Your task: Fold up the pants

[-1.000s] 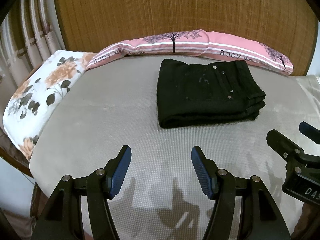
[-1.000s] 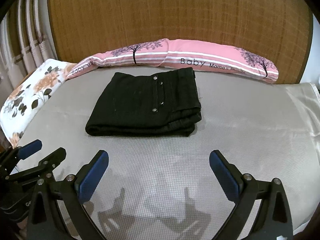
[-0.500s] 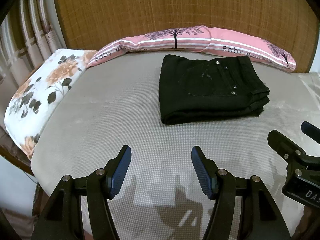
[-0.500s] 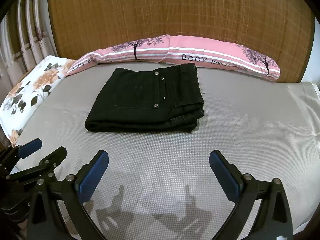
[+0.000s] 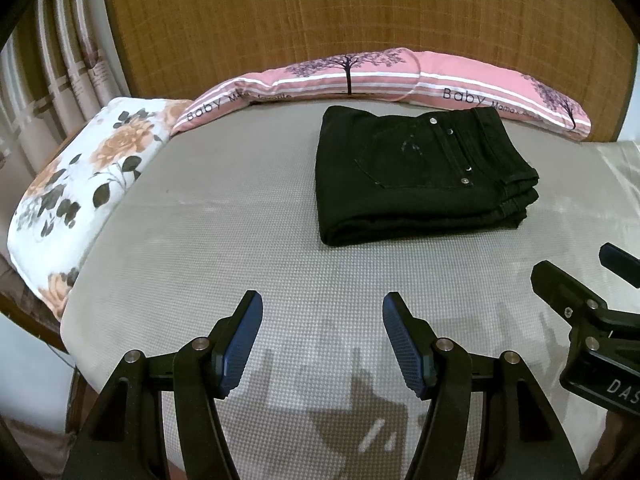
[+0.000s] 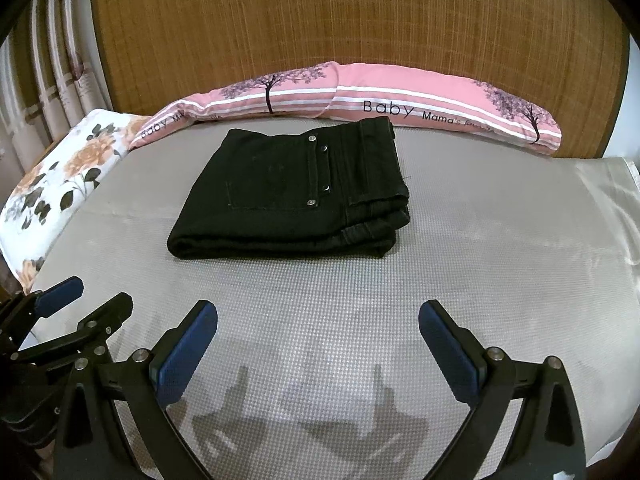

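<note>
Left gripper (image 5: 322,340): jaws spread, holding nothing, low over the grey mat (image 5: 224,248).
Right gripper (image 6: 318,346): jaws spread wide, holding nothing, beside the left one.
Pants (image 5: 416,178): folded black stack, lying ahead of both grippers, apart from them.
Pink pillow (image 5: 400,74): just behind the pants.

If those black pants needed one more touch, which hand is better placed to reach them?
Probably the right tool: the folded black pants lie nearly straight ahead of it. From the left tool they sit off to the right. Both are open, touching nothing.
</note>
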`<state>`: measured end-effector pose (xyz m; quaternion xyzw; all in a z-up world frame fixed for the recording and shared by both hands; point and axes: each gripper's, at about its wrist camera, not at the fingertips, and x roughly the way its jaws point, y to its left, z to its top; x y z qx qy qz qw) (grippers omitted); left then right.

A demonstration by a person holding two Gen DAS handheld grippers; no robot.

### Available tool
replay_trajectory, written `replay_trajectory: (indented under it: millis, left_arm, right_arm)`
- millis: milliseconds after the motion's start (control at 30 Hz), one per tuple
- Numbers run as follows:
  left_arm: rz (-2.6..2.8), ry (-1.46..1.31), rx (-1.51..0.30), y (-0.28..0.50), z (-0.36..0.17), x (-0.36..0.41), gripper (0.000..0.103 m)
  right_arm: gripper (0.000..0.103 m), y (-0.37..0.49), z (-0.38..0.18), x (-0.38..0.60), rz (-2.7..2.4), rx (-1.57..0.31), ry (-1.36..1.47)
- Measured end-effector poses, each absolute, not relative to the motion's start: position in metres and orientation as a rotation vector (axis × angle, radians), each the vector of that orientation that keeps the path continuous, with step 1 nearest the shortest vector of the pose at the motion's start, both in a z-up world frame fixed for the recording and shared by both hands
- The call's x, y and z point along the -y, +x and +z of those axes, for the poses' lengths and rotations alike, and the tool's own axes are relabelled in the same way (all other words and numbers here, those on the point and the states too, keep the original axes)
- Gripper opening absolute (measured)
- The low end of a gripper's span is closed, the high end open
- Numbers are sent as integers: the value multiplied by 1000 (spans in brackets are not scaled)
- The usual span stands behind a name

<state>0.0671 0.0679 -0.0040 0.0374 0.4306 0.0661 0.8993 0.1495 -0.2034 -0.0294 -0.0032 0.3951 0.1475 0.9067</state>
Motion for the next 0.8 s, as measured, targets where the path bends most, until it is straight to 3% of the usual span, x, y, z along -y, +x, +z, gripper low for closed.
replay_trajectory:
  millis: [800]
  left_arm:
    - [118, 80, -907, 70, -8, -66, 63]
  right_arm:
    - [100, 150, -31, 204, 306, -828, 6]
